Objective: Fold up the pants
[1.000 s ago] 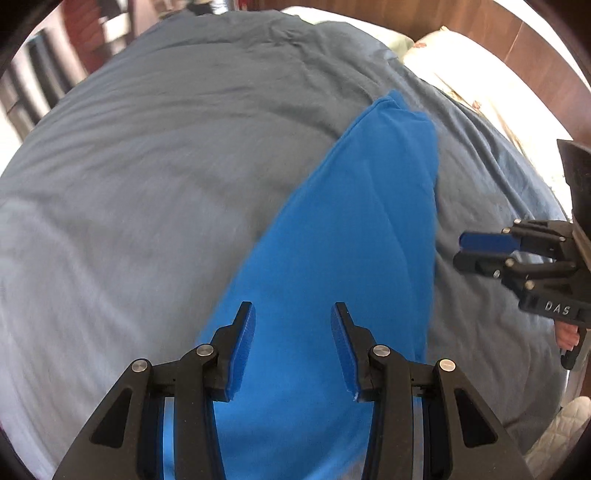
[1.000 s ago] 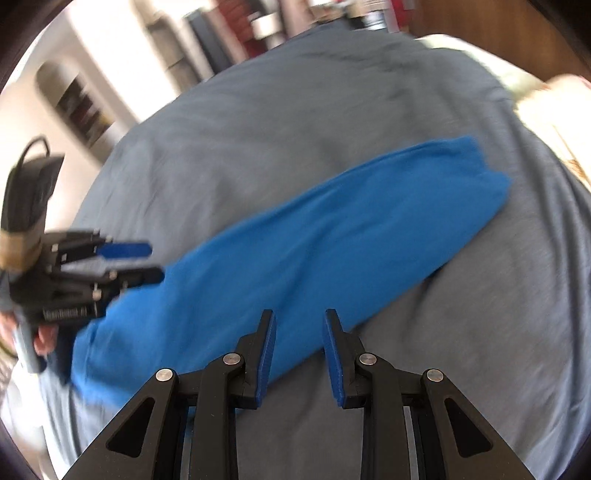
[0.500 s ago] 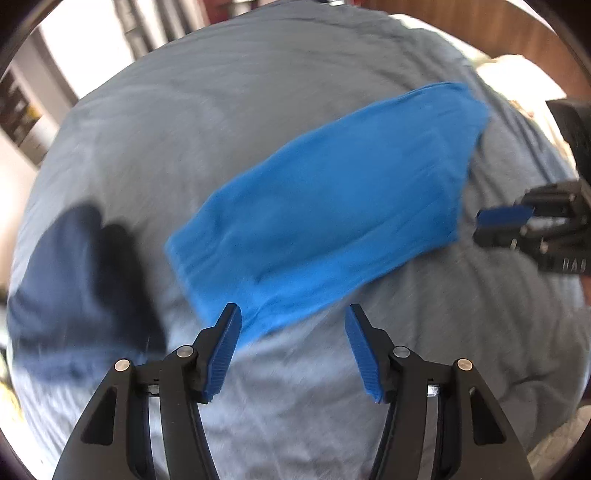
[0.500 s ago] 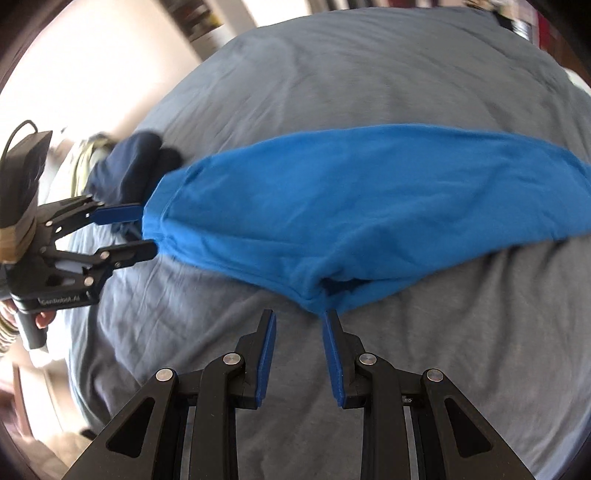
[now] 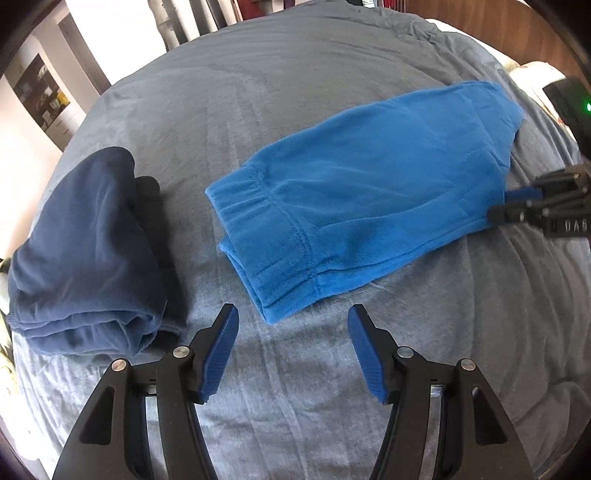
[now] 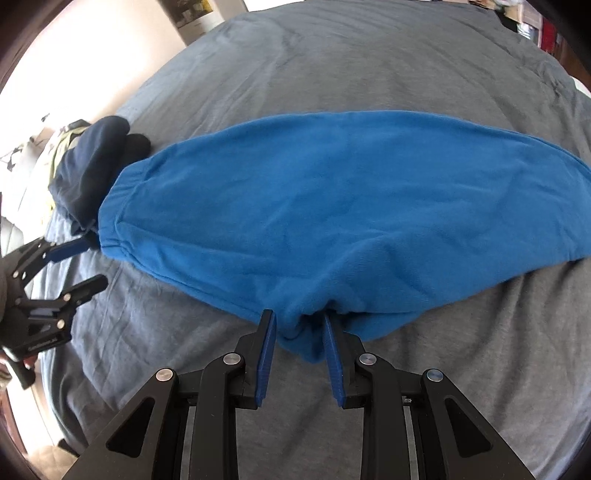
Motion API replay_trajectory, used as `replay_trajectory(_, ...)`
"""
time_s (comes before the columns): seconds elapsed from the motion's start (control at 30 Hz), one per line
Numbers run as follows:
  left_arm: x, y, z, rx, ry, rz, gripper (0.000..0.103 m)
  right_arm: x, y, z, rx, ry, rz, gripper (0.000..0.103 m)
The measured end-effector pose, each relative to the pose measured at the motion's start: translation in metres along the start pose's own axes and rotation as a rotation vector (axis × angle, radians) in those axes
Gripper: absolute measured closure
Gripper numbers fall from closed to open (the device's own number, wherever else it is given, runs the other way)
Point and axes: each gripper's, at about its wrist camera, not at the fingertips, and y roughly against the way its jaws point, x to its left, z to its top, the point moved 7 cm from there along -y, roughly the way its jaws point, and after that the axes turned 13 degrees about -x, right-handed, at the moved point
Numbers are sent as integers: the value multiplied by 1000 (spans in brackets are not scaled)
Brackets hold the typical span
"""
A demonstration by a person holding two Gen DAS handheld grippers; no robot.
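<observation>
Bright blue pants (image 5: pixel 369 184) lie folded lengthwise on a grey bedspread (image 5: pixel 295 92). The elastic waistband end is nearest my left gripper (image 5: pixel 291 310), whose jaws are opening with nothing between them, just short of the waistband's corner. In the right wrist view the pants (image 6: pixel 332 203) stretch across the bed (image 6: pixel 369 55). My right gripper (image 6: pixel 297 315) stands narrowly open around the crotch point, which lies between the pads without being pinched. Each gripper also shows in the other's view: the right gripper (image 5: pixel 508 205) at the pants' edge, the left gripper (image 6: pixel 92 264) by the waistband.
A folded navy garment (image 5: pixel 92 243) lies just left of the waistband, also seen as the navy garment (image 6: pixel 92 166) beyond the pants. A wooden headboard (image 5: pixel 535 29) and a pale pillow (image 5: pixel 532 74) are at the far right. Shelving (image 5: pixel 44 99) stands past the bed's left side.
The left gripper has moved from over the pants to their waistband end and opened wider; the navy garment came into view. The right gripper has come down to the crotch point, which now lies between its fingers.
</observation>
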Motion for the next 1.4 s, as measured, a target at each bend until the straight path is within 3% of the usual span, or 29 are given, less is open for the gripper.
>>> replay_trajectory(0.1, 6, -6, -1, 0, -3, 7, 43, 5, -11, -9, 50, 14, 13, 76)
replay_trajectory(0.13, 6, -7, 0, -5, -9, -1, 43, 4, -11, -11, 54, 10, 11, 88)
replay_trajectory(0.17, 5, -7, 1, -12, -18, -7, 43, 5, -9, -13, 44, 12, 9, 92)
replay_trajectory(0.27, 2, -9, 1, -27, -61, -30, 43, 14, 5, -19, 15, 92, -24, 92)
replay_trajectory(0.5, 4, -19, 5, -30, -95, -58, 44, 13, 1, -23, 26, 82, -43, 92)
replay_trajectory(0.53, 4, -20, 5, -29, -92, -71, 48, 14, 1, -25, 28, 93, -47, 92)
replay_trajectory(0.63, 1, -26, 4, 14, -72, -132, 79, 13, -1, -27, 30, 83, -54, 92)
replay_trajectory(0.77, 6, -15, 6, 5, -11, -162, 89, 10, -2, -27, 32, 47, -65, 92)
replay_trajectory(1.07, 16, -24, -20, 123, -18, -143, 85, 19, -3, -28, 40, 87, -107, 92)
replay_trajectory(1.1, 17, -20, -23, 128, -25, -123, 83, 18, -3, -28, 43, 87, -111, 92)
replay_trajectory(1.17, 17, -8, -27, 127, -23, -110, 68, 18, -2, -26, 41, 72, -118, 91)
replay_trajectory(1.3, 18, 16, -18, 89, -5, -75, 64, 23, 6, -21, 41, 12, -147, 83)
replay_trajectory(1.4, 21, 28, 9, -15, -25, -25, 61, 27, 27, -16, -15, -17, -170, 83)
